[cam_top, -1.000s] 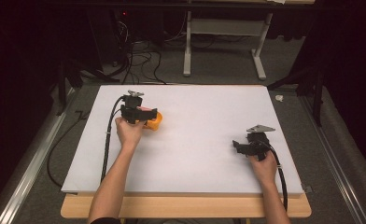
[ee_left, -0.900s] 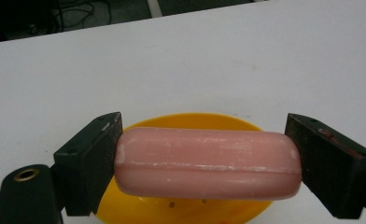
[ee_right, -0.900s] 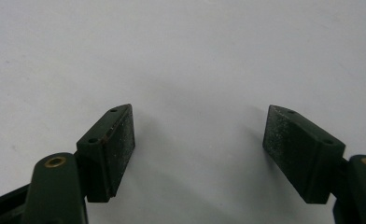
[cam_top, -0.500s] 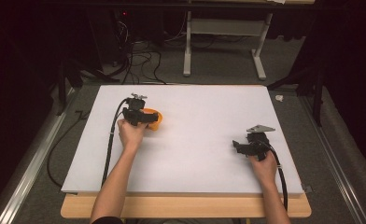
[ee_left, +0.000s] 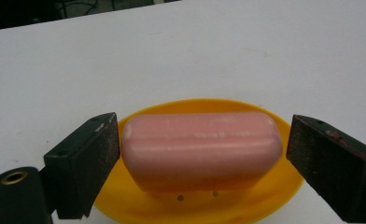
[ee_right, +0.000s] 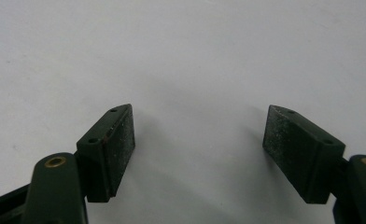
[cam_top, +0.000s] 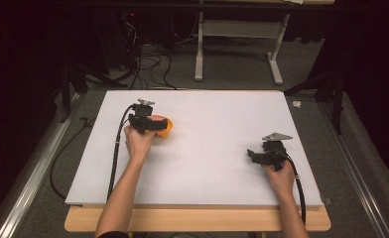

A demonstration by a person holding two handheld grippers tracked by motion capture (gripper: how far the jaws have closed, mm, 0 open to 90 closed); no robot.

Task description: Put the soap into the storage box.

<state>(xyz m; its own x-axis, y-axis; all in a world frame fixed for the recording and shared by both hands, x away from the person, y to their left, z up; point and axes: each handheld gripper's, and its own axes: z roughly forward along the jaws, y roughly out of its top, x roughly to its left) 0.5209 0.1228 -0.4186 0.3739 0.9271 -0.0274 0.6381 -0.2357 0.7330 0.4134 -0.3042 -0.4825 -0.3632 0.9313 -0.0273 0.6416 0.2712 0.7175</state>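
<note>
My table (cam_top: 212,114) has a white top resting on a pale wooden board (cam_top: 197,219) that sticks out along the near edge. Under it is grey carpet (cam_top: 232,69), with metal rails (cam_top: 31,163) running along both sides. Behind the table stands a white frame with two legs (cam_top: 237,44), and black cables (cam_top: 148,62) are tangled on the floor. The back of the room is dark, perhaps curtained.
</note>
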